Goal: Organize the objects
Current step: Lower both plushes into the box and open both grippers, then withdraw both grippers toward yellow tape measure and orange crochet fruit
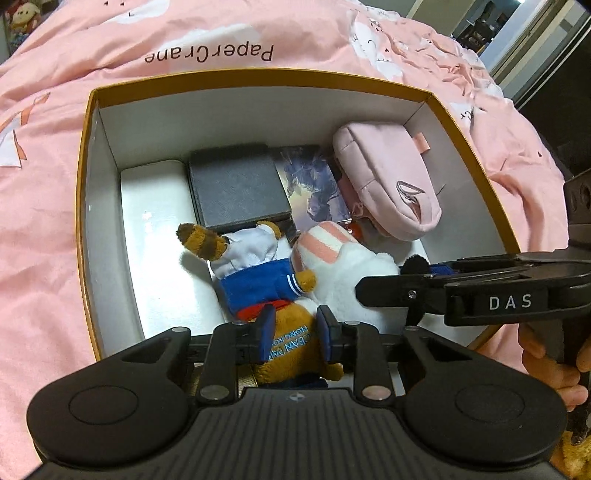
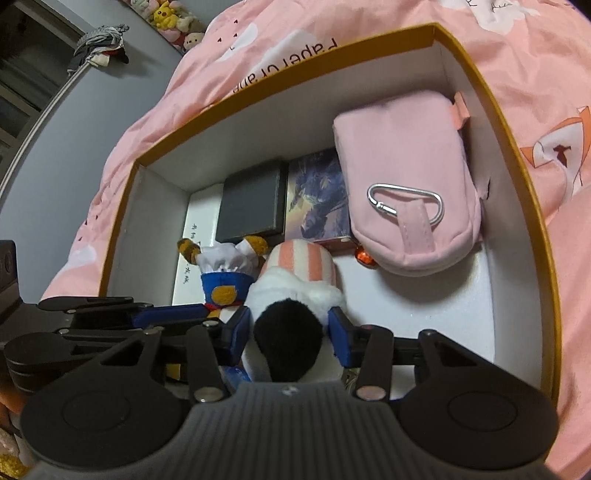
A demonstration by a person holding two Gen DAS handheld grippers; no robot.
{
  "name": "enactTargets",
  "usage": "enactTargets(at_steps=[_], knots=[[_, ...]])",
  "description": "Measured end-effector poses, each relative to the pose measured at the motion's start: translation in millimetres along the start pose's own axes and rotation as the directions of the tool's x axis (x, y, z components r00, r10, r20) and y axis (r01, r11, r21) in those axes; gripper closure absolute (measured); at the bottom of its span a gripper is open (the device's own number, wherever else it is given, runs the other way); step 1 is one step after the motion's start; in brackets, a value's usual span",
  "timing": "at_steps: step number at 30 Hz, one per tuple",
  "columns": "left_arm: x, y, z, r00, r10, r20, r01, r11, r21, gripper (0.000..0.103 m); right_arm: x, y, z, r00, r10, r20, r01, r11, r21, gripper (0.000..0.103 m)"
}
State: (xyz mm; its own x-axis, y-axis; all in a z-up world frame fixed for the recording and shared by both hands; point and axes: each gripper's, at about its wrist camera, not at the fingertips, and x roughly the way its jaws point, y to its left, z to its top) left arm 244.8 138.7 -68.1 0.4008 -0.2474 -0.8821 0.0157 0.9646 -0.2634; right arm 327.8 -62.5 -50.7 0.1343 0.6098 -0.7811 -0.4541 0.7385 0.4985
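Pink printed bedding (image 1: 258,33) underlies an orange-rimmed box (image 1: 83,155).

Left wrist view: left gripper (image 1: 295,334), fingers clamped on a brown plush toy (image 1: 291,350) in blue-and-white sailor dress, inside the box. Beyond the fingertips: grey case (image 1: 236,192), picture card (image 1: 314,188), pink pouch (image 1: 388,177).

Right wrist view: right gripper (image 2: 290,334), fingers closed around a white plush toy (image 2: 295,295) with pink-striped end, beside the brown one. Carabiner (image 2: 406,203) on the pouch ahead.
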Motion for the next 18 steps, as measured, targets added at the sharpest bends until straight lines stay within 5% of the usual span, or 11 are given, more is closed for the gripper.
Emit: enactTargets(at_steps=[9, 16, 18], knots=[[-38.0, -21.1, -14.1, 0.981, 0.043, 0.192, -0.054, 0.997, 0.053, 0.072, -29.3, 19.6, -6.0, 0.994, -0.026, 0.103, 0.038, 0.993, -0.114, 0.04], [-94.4, -66.5, -44.7, 0.909, 0.091, 0.406, -0.137, 0.987, 0.085, 0.072, -90.0, 37.7, -34.1, 0.962, -0.06, 0.268, 0.107, 0.98, -0.165, 0.04], [-103.3, -76.9, -56.0, 0.903, 0.068, 0.425, -0.111, 0.991, 0.077, 0.072, -108.2, 39.5, -48.0, 0.946, -0.078, 0.315, 0.134, 0.978, -0.159, 0.04]])
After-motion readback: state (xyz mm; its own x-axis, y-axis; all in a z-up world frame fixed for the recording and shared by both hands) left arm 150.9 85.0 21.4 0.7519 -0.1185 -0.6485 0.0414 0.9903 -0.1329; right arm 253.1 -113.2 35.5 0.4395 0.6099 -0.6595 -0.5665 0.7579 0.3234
